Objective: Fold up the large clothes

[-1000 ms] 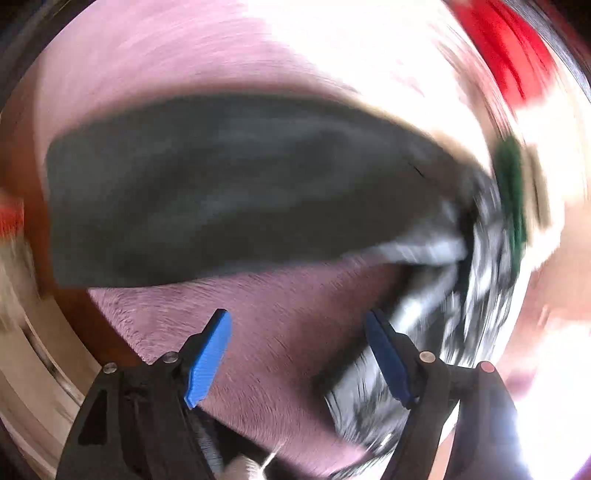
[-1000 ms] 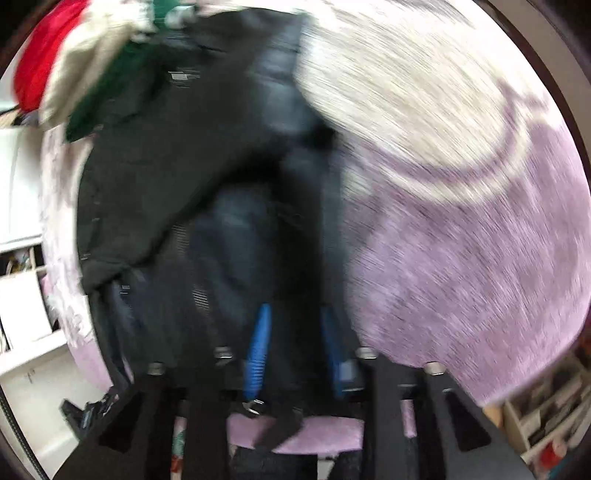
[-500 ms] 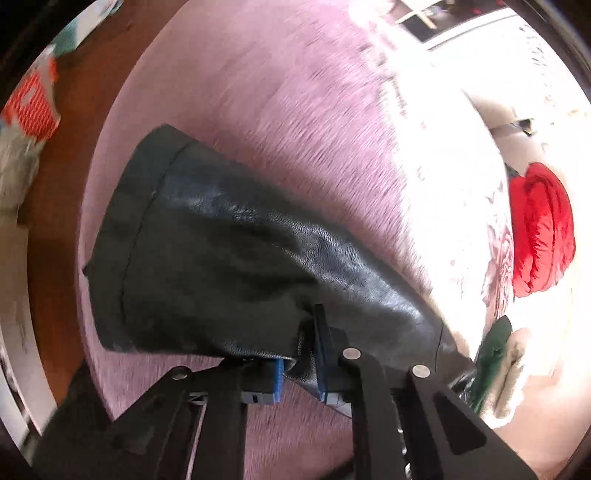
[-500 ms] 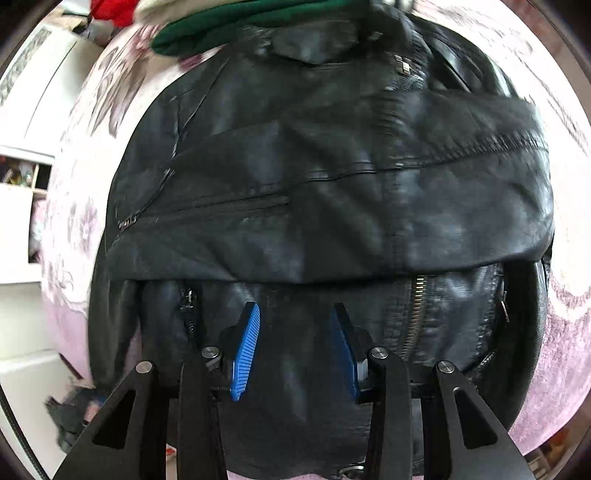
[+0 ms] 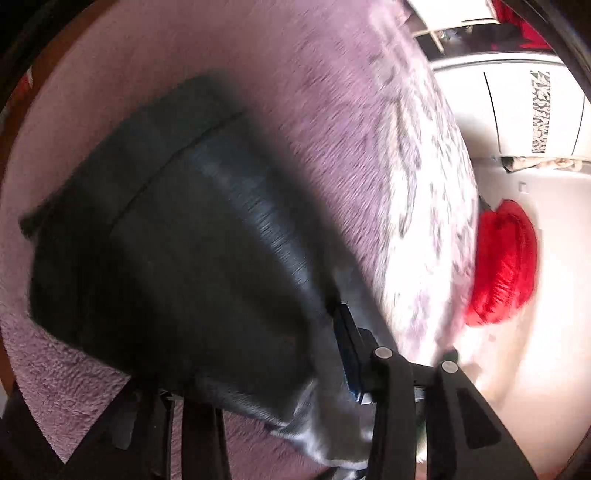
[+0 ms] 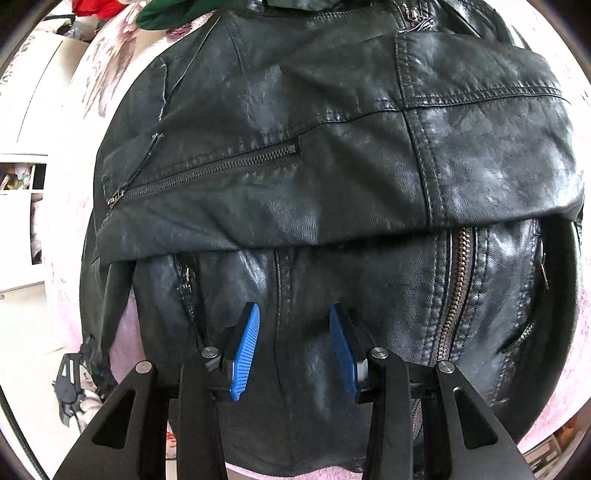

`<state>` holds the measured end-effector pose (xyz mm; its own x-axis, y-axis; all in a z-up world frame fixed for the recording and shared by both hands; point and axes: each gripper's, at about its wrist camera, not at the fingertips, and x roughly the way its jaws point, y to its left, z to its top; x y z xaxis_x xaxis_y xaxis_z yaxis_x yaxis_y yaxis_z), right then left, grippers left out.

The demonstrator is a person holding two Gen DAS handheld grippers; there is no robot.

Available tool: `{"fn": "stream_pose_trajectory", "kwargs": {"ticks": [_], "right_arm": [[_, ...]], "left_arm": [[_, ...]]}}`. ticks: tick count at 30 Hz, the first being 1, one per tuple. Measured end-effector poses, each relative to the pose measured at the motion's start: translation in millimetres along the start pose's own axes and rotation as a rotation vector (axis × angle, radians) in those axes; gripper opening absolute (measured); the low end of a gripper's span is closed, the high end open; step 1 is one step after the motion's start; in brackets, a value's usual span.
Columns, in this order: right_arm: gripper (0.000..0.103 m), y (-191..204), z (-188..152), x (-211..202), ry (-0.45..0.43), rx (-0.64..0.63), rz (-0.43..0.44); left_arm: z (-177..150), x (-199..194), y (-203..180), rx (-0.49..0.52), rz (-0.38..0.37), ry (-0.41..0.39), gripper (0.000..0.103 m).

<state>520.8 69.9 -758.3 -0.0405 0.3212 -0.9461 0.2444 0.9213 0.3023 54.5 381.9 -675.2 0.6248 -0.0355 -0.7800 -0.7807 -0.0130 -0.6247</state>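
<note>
A black leather jacket (image 6: 332,166) lies on a pink fluffy bedspread (image 6: 554,406), one sleeve folded across its front above the main zipper (image 6: 458,291). My right gripper (image 6: 293,347) is open, just above the jacket's lower front, holding nothing. In the left wrist view my left gripper (image 5: 325,354) is shut on the jacket's other sleeve (image 5: 177,258) and holds it lifted over the bedspread (image 5: 314,92). The sleeve hides the left finger; that view is motion-blurred.
A red garment (image 5: 502,266) lies at the bed's far edge beside white cabinets (image 5: 517,110). A green garment (image 6: 173,14) and a red one (image 6: 92,5) lie beyond the jacket's collar. White shelving (image 6: 22,221) stands to the left.
My left gripper closed on the sleeve and has been carrying it, the sleeve now nearer the camera. My right gripper let go of the jacket, opened, and now hovers over its lower front.
</note>
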Motion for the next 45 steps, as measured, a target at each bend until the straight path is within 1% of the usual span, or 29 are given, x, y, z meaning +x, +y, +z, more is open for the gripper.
{"fn": "stream_pose_trajectory", "kwargs": {"ticks": [1, 2, 3, 4, 5, 6, 7, 9, 11, 12, 15, 18, 20, 21, 22, 23, 26, 28, 29, 30, 31, 32, 35, 36, 37, 39, 41, 42, 45], "right_arm": [[0.043, 4.4, -2.8, 1.3, 0.000, -0.001, -0.013], [0.052, 10.2, -2.7, 1.0, -0.004, -0.006, -0.033], [0.062, 20.4, -2.3, 0.7, -0.013, -0.028, -0.087], [0.067, 22.6, 1.3, -1.3, -0.019, -0.047, -0.133], [0.073, 33.4, 0.0, -1.3, -0.035, -0.085, -0.232], [0.074, 43.2, -1.6, -2.3, -0.058, -0.118, -0.324], [0.076, 51.5, -3.2, -3.4, -0.080, -0.142, -0.377], [0.084, 72.7, -6.4, -3.7, -0.133, -0.200, -0.480], [0.086, 85.0, -8.6, 2.2, -0.161, -0.239, -0.551], [0.086, 89.8, -9.4, 7.1, -0.166, -0.250, -0.570], [0.086, 100.2, -3.1, 18.5, -0.165, -0.235, -0.558], [0.086, 91.8, 0.6, 8.1, -0.168, -0.219, -0.529], [0.086, 76.4, 3.2, 4.2, -0.166, -0.198, -0.501], [0.086, 68.9, -2.2, 1.2, -0.163, -0.173, -0.476], [0.086, 62.3, 6.4, -13.3, -0.158, -0.150, -0.459], [0.086, 51.0, 3.8, -18.1, -0.154, -0.127, -0.442], [0.086, 10.3, -9.4, -34.1, -0.126, -0.031, -0.364], [0.086, -18.5, -24.9, -48.8, -0.117, 0.026, -0.334], [0.086, -33.5, -34.1, -57.6, -0.120, 0.050, -0.328], [0.086, -45.0, -40.3, -63.6, -0.124, 0.066, -0.328], [0.086, -58.4, -48.5, -70.4, -0.127, 0.085, -0.329], [0.086, -75.9, -59.2, -77.9, -0.129, 0.113, -0.329], [0.086, -132.2, -82.6, -94.9, -0.112, 0.210, -0.320], [0.086, -148.5, -87.3, -98.2, -0.105, 0.242, -0.313], [0.086, -164.5, -91.8, -100.0, -0.099, 0.273, -0.306], [0.086, -197.4, -111.2, -104.0, -0.084, 0.346, -0.286], [0.086, -231.2, -99.5, -116.2, -0.077, 0.402, -0.255], [0.086, -243.9, -103.1, -117.8, -0.077, 0.431, -0.225], [0.086, -271.9, -106.3, -122.9, -0.096, 0.489, -0.116]], "left_arm": [[-4.8, 1.3, -13.4, 0.044, 0.036, -0.030, 0.032], [-8.5, 0.2, -28.1, 0.108, 0.085, -0.064, 0.016], [-12.4, -1.8, -44.5, 0.187, 0.131, -0.101, 0.011], [-17.2, -4.3, -63.6, 0.285, 0.185, -0.140, 0.010], [-21.7, -3.1, -78.2, 0.347, 0.215, -0.160, 0.007], [-27.0, -5.3, -94.6, 0.431, 0.252, -0.191, 0.007], [-32.2, -8.1, -108.3, 0.501, 0.277, -0.221, 0.007], [-42.6, -13.8, -130.2, 0.612, 0.295, -0.259, 0.007], [-57.1, -16.6, -157.0, 0.724, 0.301, -0.292, 0.006], [-66.9, -18.1, -173.1, 0.787, 0.297, -0.307, 0.006], [-92.2, -26.3, -207.3, 0.959, 0.277, -0.326, 0.005], [-128.1, -28.8, -242.2, 1.118, 0.246, -0.316, 0.005], [-154.8, -24.7, -265.8, 1.202, 0.215, -0.269, 0.004], [-174.1, -24.9, -277.3, 1.249, 0.187, -0.243, 0.004], [-191.2, -26.7, -285.6, 1.292, 0.167, -0.224, 0.004], [-213.4, -26.7, -294.0, 1.349, 0.147, -0.202, 0.004], [-293.9, -26.8, -313.2, 1.537, 0.070, -0.118, 0.004], [-351.3, -18.0, -318.1, 1.664, 0.046, -0.025, 0.005], [-388.4, -7.5, -316.7, 1.734, 0.052, 0.056, 0.005], [-411.6, 1.8, -312.8, 1.774, 0.071, 0.113, 0.005], [-440.3, 16.6, -304.1, 1.815, 0.087, 0.210, 0.006], [-456.7, 26.0, -299.2, 1.833, 0.093, 0.259, 0.008], [-509.9, 65.4, -266.4, 1.913, 0.160, 0.440, 0.010], [-522.2, 75.8, -254.7, 1.937, 0.189, 0.468, 0.012], [-531.4, 83.5, -243.0, 1.960, 0.206, 0.490, 0.018], [-544.8, 92.3, -232.6, 1.953, 0.201, 0.561, 0.035], [-552.5, 94.5, -224.3, 1.927, 0.204, 0.651, 0.073], [-552.9, 92.0, -220.5, 1.916, 0.205, 0.681, 0.078], [-542.2, 74.0, -218.7, 1.879, 0.190, 0.707, 0.080]]}}
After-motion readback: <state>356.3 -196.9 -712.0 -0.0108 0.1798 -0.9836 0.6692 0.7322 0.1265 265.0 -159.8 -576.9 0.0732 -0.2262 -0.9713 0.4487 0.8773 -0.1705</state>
